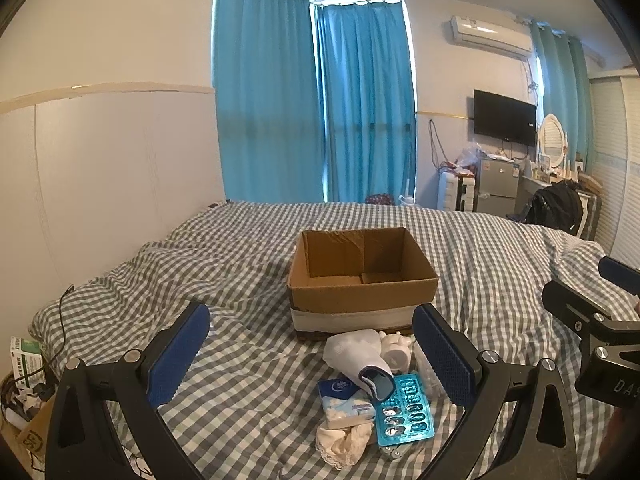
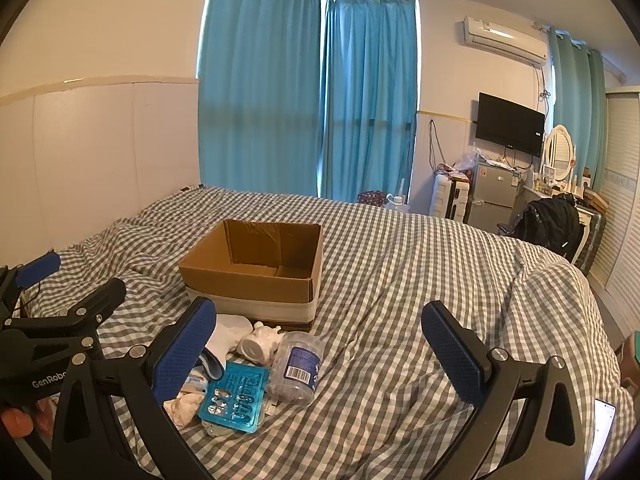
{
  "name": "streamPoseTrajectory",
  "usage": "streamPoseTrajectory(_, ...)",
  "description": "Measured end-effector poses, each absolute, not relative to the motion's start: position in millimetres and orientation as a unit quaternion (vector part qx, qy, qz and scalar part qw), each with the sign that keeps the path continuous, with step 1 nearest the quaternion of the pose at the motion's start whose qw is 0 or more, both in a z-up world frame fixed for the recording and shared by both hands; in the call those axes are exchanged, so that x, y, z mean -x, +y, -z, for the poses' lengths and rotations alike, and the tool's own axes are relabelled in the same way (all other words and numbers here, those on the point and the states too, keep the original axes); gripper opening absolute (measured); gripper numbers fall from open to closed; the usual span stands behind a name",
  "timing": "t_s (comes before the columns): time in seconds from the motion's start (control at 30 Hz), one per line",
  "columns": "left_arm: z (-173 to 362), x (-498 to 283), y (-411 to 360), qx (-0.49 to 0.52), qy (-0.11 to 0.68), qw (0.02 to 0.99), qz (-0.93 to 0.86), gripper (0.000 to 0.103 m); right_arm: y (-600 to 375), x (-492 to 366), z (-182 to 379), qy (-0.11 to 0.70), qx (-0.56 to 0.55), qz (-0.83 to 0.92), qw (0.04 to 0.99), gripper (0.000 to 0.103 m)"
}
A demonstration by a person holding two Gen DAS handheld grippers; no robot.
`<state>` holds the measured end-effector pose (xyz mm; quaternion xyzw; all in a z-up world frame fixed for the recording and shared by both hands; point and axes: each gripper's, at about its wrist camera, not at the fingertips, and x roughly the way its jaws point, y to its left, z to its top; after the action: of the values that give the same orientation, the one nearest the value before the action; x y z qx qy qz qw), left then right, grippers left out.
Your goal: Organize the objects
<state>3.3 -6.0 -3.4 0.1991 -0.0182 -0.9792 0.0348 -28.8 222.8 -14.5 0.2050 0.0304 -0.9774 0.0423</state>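
An open cardboard box [image 1: 362, 280] [image 2: 256, 276] stands empty on the checked bed. In front of it lies a small pile: a white sock with a blue cuff [image 1: 358, 356], a white ceramic figure [image 1: 396, 350] [image 2: 258, 344], a blue blister pack [image 1: 404, 412] [image 2: 236, 396], a tissue pack [image 1: 346, 400], a crumpled cloth [image 1: 344, 442] and a clear plastic jar [image 2: 298, 366]. My left gripper [image 1: 312, 350] is open and empty above the pile. My right gripper [image 2: 320, 350] is open and empty, just right of the pile.
The checked duvet [image 2: 420, 264] covers the whole bed. A white wall panel [image 1: 112, 168] runs along the left. A box and cables [image 1: 24, 364] sit on the floor at the left. A fridge, TV and dresser [image 2: 508, 184] stand far right. A phone [image 2: 600, 432] lies at the bed's right edge.
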Motion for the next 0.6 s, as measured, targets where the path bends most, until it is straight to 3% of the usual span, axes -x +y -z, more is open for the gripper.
streamPoseTrajectory(0.6, 1.1, -4.6, -5.8, -0.195, -0.015, 0.027, 0.98, 0.103, 224.7, 29.9, 18.8, 0.031, -0.206, 0.977, 0.034, 0.103)
